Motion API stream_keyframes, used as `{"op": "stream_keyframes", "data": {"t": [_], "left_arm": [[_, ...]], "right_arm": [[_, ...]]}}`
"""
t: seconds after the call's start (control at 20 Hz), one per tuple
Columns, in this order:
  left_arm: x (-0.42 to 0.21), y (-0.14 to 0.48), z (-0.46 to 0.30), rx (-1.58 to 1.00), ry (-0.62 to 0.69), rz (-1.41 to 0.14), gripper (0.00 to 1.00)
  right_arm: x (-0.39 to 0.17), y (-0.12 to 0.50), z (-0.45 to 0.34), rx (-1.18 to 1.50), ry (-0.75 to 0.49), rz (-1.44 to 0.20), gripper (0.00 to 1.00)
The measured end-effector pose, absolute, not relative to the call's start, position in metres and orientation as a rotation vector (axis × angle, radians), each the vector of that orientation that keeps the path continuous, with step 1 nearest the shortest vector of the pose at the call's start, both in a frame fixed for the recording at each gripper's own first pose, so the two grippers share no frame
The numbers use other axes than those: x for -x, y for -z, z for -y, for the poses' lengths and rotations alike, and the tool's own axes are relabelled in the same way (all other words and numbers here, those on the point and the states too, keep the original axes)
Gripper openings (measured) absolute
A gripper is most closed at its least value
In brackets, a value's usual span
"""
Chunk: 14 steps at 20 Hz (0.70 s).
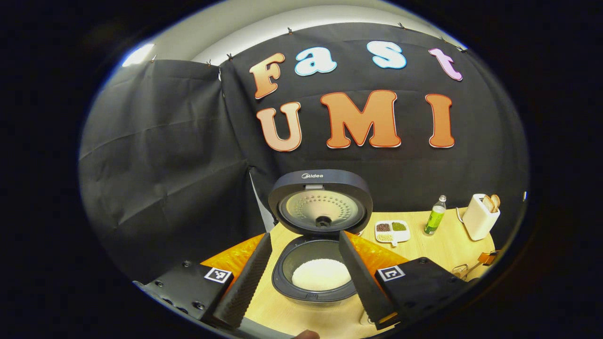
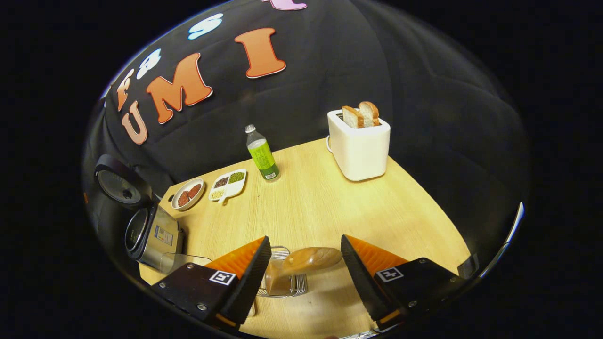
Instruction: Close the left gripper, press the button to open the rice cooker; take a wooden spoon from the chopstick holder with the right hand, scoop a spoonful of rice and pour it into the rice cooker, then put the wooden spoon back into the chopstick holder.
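Spoon between the right gripper's spread jaws, bowl up, long axis dropping into the wire chopstick holder at the tabletop's near edge. Nothing clamped yet. Left gripper apart too, over the open rice cooker.

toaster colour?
White. The toaster has two slices of bread sticking out of the top; it shows best in the right gripper view.

The brand name "Midea" stands in pale letters on the raised lid of the rice cooker, at the middle of the left gripper view. The green bottle's label, upper middle of the right gripper view, is too small to read.
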<state>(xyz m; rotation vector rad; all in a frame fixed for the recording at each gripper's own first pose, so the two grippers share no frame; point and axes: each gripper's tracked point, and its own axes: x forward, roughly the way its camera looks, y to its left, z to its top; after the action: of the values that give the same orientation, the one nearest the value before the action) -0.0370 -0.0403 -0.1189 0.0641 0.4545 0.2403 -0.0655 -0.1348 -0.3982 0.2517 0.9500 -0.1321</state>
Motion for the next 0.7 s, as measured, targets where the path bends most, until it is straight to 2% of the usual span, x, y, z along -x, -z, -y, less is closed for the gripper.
{"op": "stream_keyframes", "data": {"t": [0.05,0.15,0.25,0.35,0.4,0.45,0.5,0.65,0.7], "left_arm": [[0.039,0.119,0.037,-0.067,-0.255,-0.454,0.93],[0.040,0.120,0.035,-0.061,-0.274,-0.459,1.00],[0.040,0.118,0.035,-0.059,-0.281,-0.456,1.00],[0.040,0.114,0.035,-0.073,-0.280,-0.448,1.00],[0.038,0.107,0.037,-0.083,-0.276,-0.445,1.00],[0.037,0.106,0.038,-0.093,-0.272,-0.444,1.00],[0.036,0.104,0.039,-0.101,-0.268,-0.442,1.00],[0.036,0.101,0.045,-0.116,-0.249,-0.431,0.95],[0.036,0.100,0.047,-0.118,-0.241,-0.431,0.92]], "right_arm": [[0.065,0.399,0.133,-0.263,0.129,-0.943,0.92],[0.064,0.406,0.128,-0.290,0.130,-0.931,0.89],[0.061,0.413,0.128,-0.283,0.142,-0.904,0.82],[0.058,0.418,0.128,-0.264,0.139,-0.877,0.75],[0.057,0.420,0.128,-0.261,0.140,-0.866,0.65],[0.056,0.423,0.130,-0.252,0.157,-0.857,0.67],[0.055,0.424,0.130,-0.253,0.162,-0.847,0.55],[0.057,0.431,0.120,-0.257,0.153,-0.859,0.40],[0.056,0.431,0.120,-0.259,0.154,-0.859,0.31]]}}
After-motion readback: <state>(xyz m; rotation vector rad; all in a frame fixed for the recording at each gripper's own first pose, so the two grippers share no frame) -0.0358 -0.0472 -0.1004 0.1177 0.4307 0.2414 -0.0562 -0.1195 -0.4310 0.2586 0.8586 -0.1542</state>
